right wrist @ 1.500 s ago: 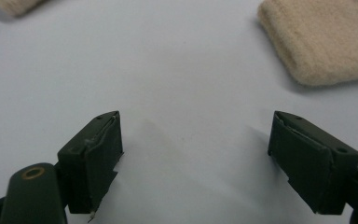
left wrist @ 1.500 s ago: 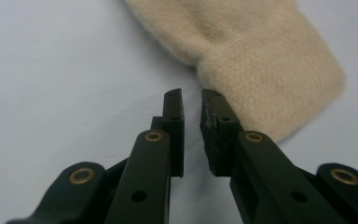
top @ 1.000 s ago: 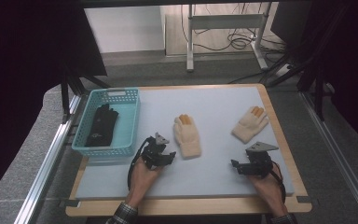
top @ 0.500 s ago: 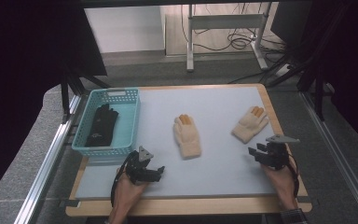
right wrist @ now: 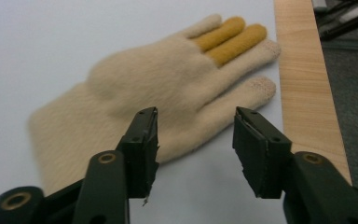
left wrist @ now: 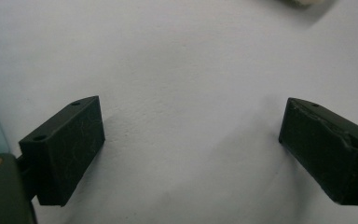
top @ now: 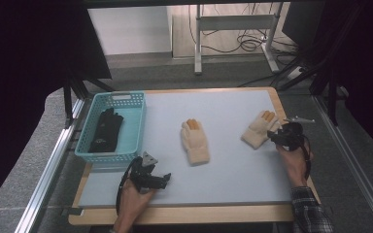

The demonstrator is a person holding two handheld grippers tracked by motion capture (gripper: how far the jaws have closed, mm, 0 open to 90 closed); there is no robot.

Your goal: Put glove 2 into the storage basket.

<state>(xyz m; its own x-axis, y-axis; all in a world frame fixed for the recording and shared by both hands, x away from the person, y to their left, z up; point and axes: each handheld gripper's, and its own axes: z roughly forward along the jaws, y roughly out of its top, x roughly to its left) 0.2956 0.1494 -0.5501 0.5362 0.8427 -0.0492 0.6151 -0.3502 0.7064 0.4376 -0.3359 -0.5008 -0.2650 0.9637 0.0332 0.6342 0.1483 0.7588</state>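
Note:
Two cream knit gloves with orange fingers lie on the pale blue table top [top: 233, 179]. One glove [top: 195, 141] lies in the middle. The other glove [top: 257, 129] [right wrist: 158, 88] lies near the right edge. My right gripper [top: 273, 137] [right wrist: 196, 140] sits just at this glove's near side, open, its jaws having just been opening, with the pads clear of the knit. My left gripper [top: 164, 178] [left wrist: 191, 144] rests near the front left, open wide after just opening, over bare table. A black glove [top: 106, 130] lies in the blue basket [top: 108, 155].
The basket stands at the table's left edge. A wooden border [right wrist: 307, 93] runs along the right side, close beside the right glove. Beyond the table stand a metal frame's legs [top: 197, 43] and floor cables [top: 245, 44].
My right gripper moved up and away to the right glove and its jaws narrowed. My left gripper drew back from the middle glove toward the front edge and opened.

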